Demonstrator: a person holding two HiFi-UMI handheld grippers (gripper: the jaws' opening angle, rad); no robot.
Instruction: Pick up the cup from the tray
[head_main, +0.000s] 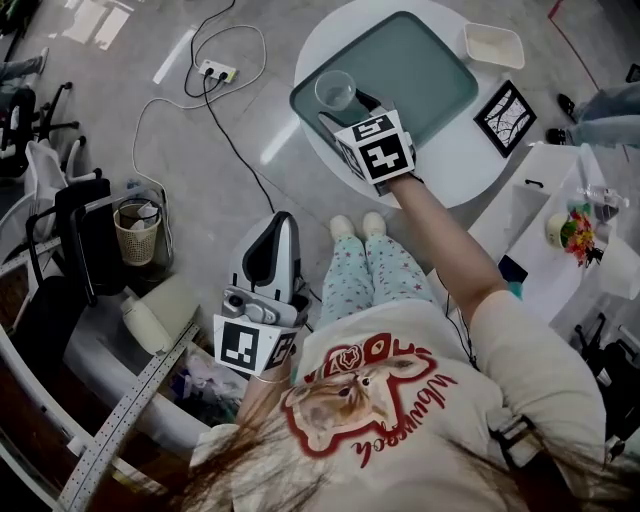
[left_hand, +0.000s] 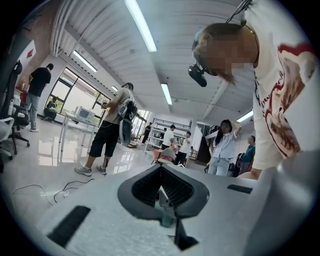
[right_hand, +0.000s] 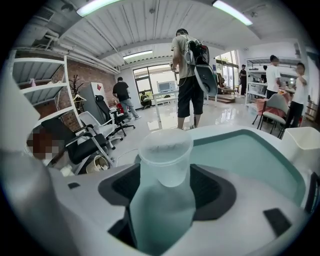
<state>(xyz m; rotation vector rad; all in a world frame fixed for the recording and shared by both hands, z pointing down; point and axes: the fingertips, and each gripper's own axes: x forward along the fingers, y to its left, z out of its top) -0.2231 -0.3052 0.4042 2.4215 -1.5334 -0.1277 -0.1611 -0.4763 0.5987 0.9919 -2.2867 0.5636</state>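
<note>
A clear plastic cup (head_main: 335, 90) stands upright at the near left corner of the teal tray (head_main: 430, 70) on a round white table (head_main: 310, 50). My right gripper (head_main: 347, 112) reaches down to the tray. In the right gripper view the cup (right_hand: 165, 150) stands between the two dark pads (right_hand: 125, 187), and the right gripper (right_hand: 166, 177) is open around it. The tray (right_hand: 260, 155) stretches away to the right. My left gripper (head_main: 272, 235) hangs low by the person's legs, far from the table. In its own view the left gripper (left_hand: 160, 172) is shut and empty.
A white box (head_main: 493, 45) and a framed picture (head_main: 504, 118) lie on the table beside the tray. A power strip with cables (head_main: 215, 72) lies on the floor at left, near a waste basket (head_main: 137, 232). Several people stand farther off (left_hand: 112, 130) (right_hand: 192, 75).
</note>
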